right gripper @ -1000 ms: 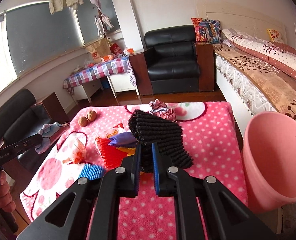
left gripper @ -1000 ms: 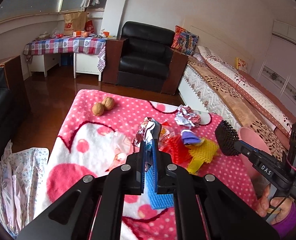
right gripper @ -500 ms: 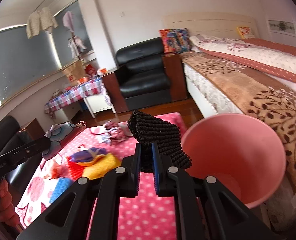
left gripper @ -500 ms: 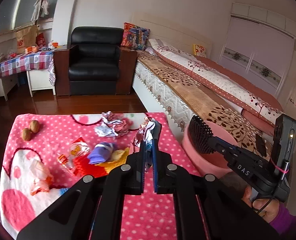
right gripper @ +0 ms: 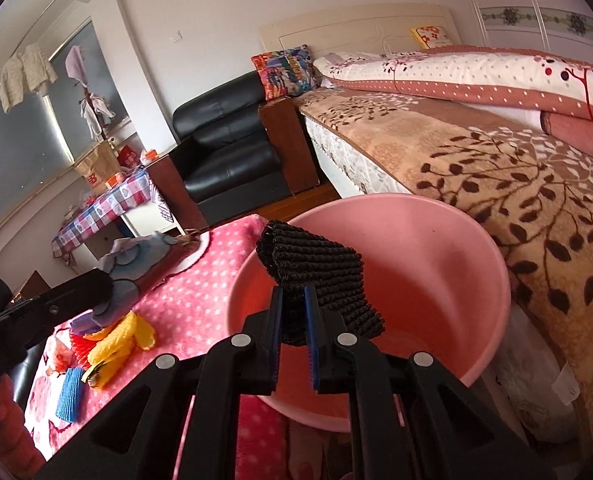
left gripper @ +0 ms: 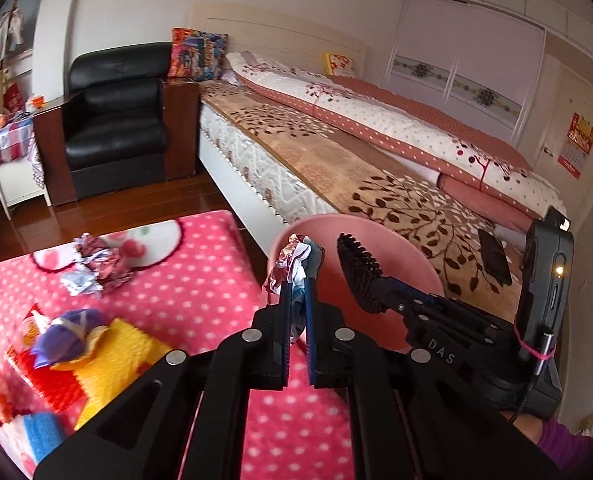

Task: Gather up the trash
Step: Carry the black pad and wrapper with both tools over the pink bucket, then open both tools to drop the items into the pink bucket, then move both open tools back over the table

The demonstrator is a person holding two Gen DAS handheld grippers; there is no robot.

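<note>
Two grippers, two loads, both poised at the pink bin.

Both pairs of jaws were clamped: the left gripper (left gripper: 297,280) on a crumpled foil wrapper (left gripper: 294,256), the right gripper (right gripper: 294,294) on a black ribbed foam net (right gripper: 316,280). Each piece was pinched by its lower end so it stood clear above the fingers — a hold that, I'd judge, lets it fall free on release. The right load hung over the mouth of the pink bin (right gripper: 492,264); the left sat at the near rim — not fully over it (by my reading). Only the left wrist view showed the crumpled paper wad (left gripper: 96,264) left on the pink dotted blanket (left gripper: 200,284), and the right tool from the side. Only the right wrist view looked down inside the bin, where I could see no trash, and caught the blue foam net (right gripper: 68,398) lying flat on the blanket.
</note>
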